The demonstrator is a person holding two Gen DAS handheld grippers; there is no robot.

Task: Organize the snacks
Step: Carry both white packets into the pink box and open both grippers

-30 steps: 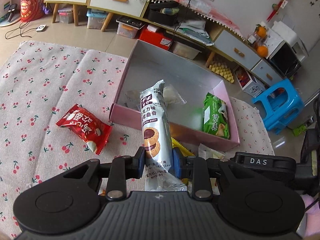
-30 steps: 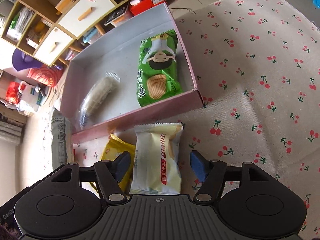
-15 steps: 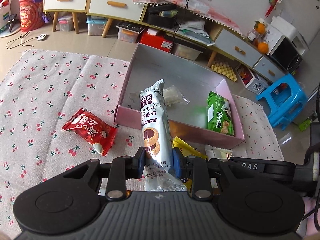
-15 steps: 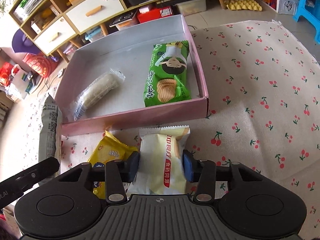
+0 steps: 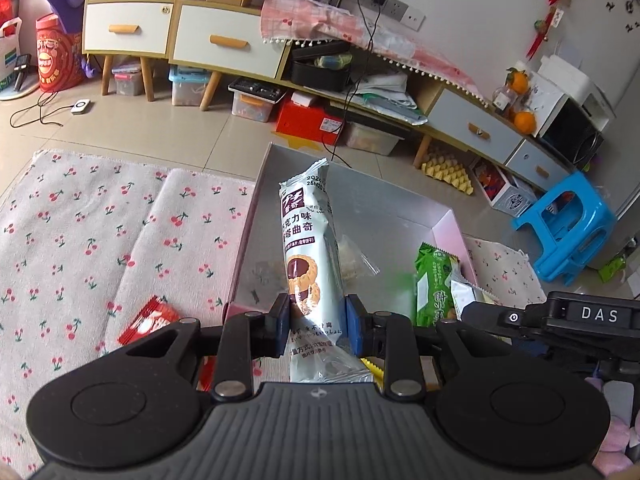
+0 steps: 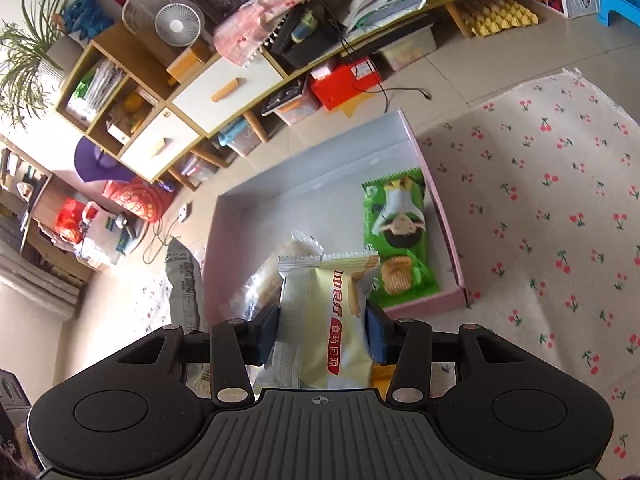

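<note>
My left gripper (image 5: 315,326) is shut on a long grey cookie pack (image 5: 310,256), held in the air over the near left corner of the pink box (image 5: 450,226). My right gripper (image 6: 323,330) is shut on a cream-yellow snack packet (image 6: 338,312), lifted above the box's (image 6: 446,216) near wall. Inside the box lie a green chip pack (image 6: 398,236) (image 5: 434,288) on the right and a clear-wrapped roll (image 6: 272,276) further left. On the cherry-print cloth (image 5: 120,236), a red packet (image 5: 148,322) peeks out beside the left gripper. A yellow packet (image 5: 374,368) shows under the left gripper.
The grey cookie pack (image 6: 184,284) and the left gripper's body (image 6: 8,390) show at the left of the right wrist view. Low cabinets (image 5: 224,40), storage bins, a red carton (image 5: 310,118) and a blue stool (image 5: 568,228) stand beyond the cloth. Cables lie on the tiled floor.
The right gripper closed on the cream-yellow packet and lifted it off the cloth toward the box. The left gripper moved forward over the box's edge with the cookie pack.
</note>
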